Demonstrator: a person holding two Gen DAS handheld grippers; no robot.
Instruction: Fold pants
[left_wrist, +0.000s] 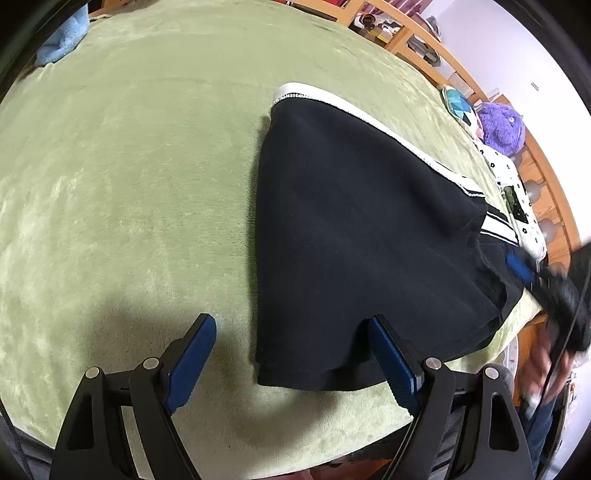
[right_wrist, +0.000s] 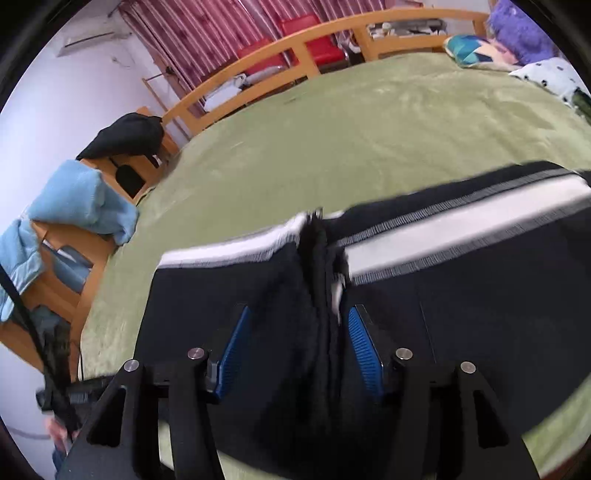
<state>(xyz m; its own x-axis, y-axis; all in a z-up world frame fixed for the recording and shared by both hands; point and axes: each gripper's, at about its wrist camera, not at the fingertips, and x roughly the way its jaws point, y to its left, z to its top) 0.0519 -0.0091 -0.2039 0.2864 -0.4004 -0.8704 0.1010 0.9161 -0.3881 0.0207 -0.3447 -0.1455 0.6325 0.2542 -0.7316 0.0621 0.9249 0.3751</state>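
Note:
Black pants (left_wrist: 351, 221) with a white side stripe (left_wrist: 332, 99) lie flat on the green blanket (left_wrist: 129, 184), right of centre in the left wrist view. My left gripper (left_wrist: 290, 319) is open over the near hem; its right finger (left_wrist: 391, 354) overlaps the cloth and its left finger is over bare blanket. In the right wrist view the pants (right_wrist: 480, 295) fill the lower half, blurred. My right gripper (right_wrist: 300, 308) stands open over them, with a bunched ridge of black cloth (right_wrist: 321, 295) between the pads, not pressed. The right gripper (left_wrist: 517, 266) also shows blurred at the pants' far end.
A light blue towel (right_wrist: 81, 199) hangs at the bed's left side beside a black bag (right_wrist: 125, 136). A purple plush (left_wrist: 502, 125) and a spotted white pillow (left_wrist: 509, 177) lie at the head. The wooden bed frame (right_wrist: 295, 48) rims the far edge. A person's hand (left_wrist: 543, 365) is at the right.

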